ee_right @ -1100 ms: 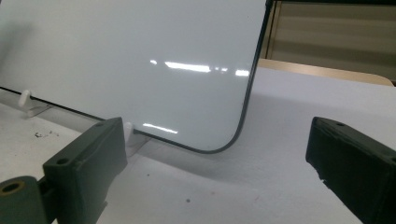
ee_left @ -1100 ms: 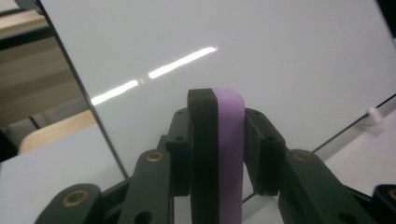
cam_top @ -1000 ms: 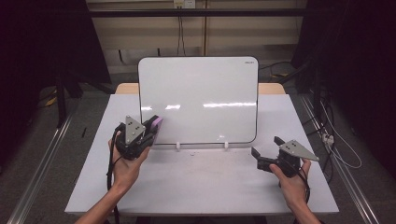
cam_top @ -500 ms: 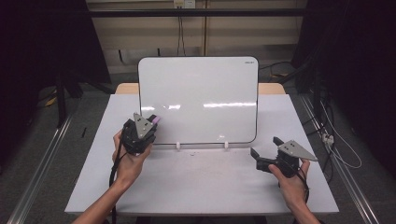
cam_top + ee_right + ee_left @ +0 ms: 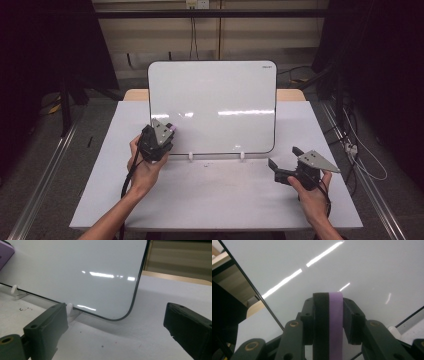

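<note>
Eraser [image 5: 329,322] first, purple plastic on one side and black felt on the other, and it sat clamped between the jaws of my left gripper [image 5: 161,136], squeezed tight from both sides. In the left gripper view its end pointed straight at the whiteboard [image 5: 212,105], very near the glossy surface, though I could not tell whether the felt was touching. From above, that gripper was at the board's lower left corner, low down by the rim.

My right gripper [image 5: 282,162] was parked well apart, off by the board's lower right corner over the white table [image 5: 225,200], jaws spread wide with nothing between them. Its own view showed the rounded black-edged corner of the board and one of the small white clips [image 5: 71,310] propping it upright, with a few dark specks on the tabletop nearby.

The board itself looked clean to me, only ceiling lights reflected across it; no marks I could make out. So I judged this as the approach to a wipe, eraser brought up to the corner but the stroke not begun. Next move, as I read it, called for turning the felt face flat to the board, pressing lightly so the propped board did not tip back off its clips, then sweeping across.
</note>
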The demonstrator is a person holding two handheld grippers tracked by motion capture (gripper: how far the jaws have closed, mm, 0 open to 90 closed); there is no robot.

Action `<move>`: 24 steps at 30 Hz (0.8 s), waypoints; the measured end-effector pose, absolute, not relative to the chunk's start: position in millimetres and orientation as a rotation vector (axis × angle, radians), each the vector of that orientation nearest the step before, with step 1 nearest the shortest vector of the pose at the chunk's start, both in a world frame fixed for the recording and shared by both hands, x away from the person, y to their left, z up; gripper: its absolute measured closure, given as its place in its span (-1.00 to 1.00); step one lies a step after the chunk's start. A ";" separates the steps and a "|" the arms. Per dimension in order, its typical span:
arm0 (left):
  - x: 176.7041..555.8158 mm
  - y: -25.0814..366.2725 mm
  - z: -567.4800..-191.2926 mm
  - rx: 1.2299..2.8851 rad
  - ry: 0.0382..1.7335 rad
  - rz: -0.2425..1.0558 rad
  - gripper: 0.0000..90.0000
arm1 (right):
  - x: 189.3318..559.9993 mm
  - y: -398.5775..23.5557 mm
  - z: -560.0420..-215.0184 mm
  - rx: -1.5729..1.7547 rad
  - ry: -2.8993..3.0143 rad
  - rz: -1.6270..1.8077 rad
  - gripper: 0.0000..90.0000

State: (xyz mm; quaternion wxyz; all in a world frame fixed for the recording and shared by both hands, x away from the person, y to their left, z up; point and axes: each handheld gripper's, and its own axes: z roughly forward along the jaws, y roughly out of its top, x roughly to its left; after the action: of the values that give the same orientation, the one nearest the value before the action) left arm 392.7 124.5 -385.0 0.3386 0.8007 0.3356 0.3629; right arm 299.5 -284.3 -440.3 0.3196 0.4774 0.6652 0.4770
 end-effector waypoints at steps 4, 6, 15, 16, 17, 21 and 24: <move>393.8 125.7 -385.3 2.077 0.870 0.936 0.44 | 299.7 -283.9 -440.7 1.255 1.753 1.256 -0.89; 394.0 126.8 -385.3 2.080 0.866 0.933 0.43 | 299.5 -283.3 -440.5 1.255 1.753 1.255 -0.89; 393.8 131.5 -387.0 2.045 0.872 0.848 0.21 | 299.7 -283.1 -441.5 1.258 1.758 1.259 -0.89; 394.2 131.8 -387.9 2.040 0.877 0.833 0.14 | 299.6 -282.9 -441.4 1.257 1.759 1.260 -0.89; 394.5 132.4 -388.9 2.037 0.881 0.833 0.09 | 299.5 -282.7 -441.3 1.257 1.759 1.260 -0.89; 395.8 136.9 -390.7 2.014 0.906 0.780 -0.17 | 299.3 -282.4 -441.6 1.258 1.760 1.261 -0.89; 397.6 139.0 -392.1 1.993 0.921 0.766 -0.40 | 299.4 -282.5 -442.0 1.257 1.763 1.263 -0.89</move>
State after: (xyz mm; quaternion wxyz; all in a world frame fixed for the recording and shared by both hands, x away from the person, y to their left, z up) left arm 397.6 139.0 -392.1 0.3967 0.7867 0.3636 0.3025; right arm 299.4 -282.5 -442.0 0.3119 0.4764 0.6683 0.4787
